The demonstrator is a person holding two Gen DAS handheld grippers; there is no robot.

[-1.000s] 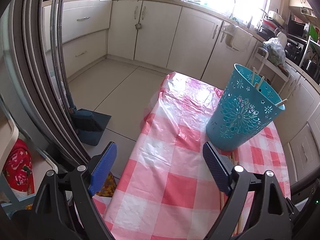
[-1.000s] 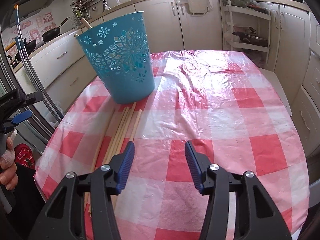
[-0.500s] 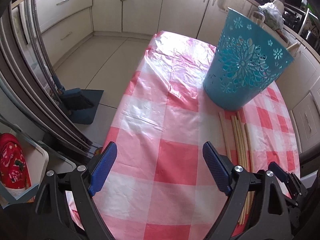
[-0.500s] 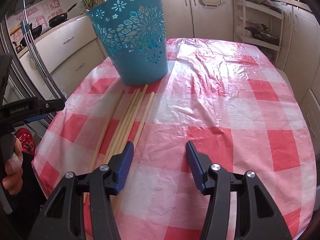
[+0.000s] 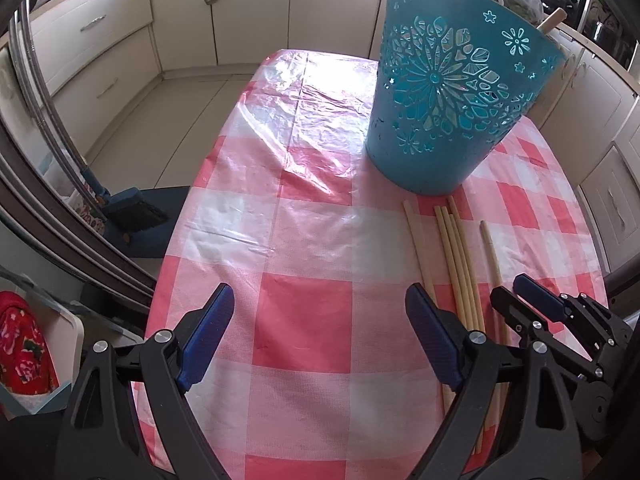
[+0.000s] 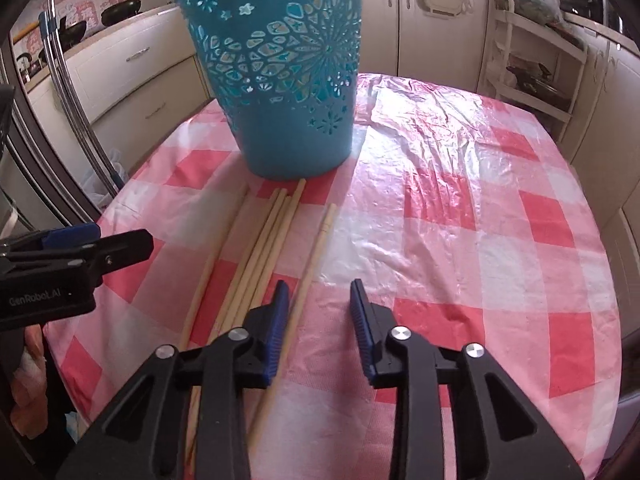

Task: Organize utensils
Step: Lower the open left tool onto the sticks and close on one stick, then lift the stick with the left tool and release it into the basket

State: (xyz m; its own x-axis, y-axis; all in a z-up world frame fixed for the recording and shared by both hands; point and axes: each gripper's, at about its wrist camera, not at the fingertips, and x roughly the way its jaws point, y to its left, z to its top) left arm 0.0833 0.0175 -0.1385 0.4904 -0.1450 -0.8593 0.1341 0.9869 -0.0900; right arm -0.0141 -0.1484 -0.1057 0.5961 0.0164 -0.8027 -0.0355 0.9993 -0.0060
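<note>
1. Your chopsticks (image 6: 276, 236) lie flat on the checked tablecloth (image 6: 460, 216), just in front of the blue basket (image 6: 280, 80). Their far tips nearly touch its base. A cluster lies together, and one single chopstick (image 6: 316, 248) sits a little to the right of it.
2. Your right gripper (image 6: 318, 316) has just been closing to a narrow gap. The single chopstick runs just inside its left pad, but I judge the pads are not pressing on it yet.
3. Your left gripper (image 5: 316, 320) stands wide over bare cloth, left of the sticks, holding nothing.
4. Expect the sticks to be light, stiff and smooth. They look round, so they will likely roll on the slick plastic cloth.
5. Take the single one near its middle, square across its length, so it does not tip or swing.
6. Squeeze gently; a thin stick can twist out of flat pads.
7. The basket already holds at least one wooden handle (image 5: 552, 22), poking above the rim.
</note>
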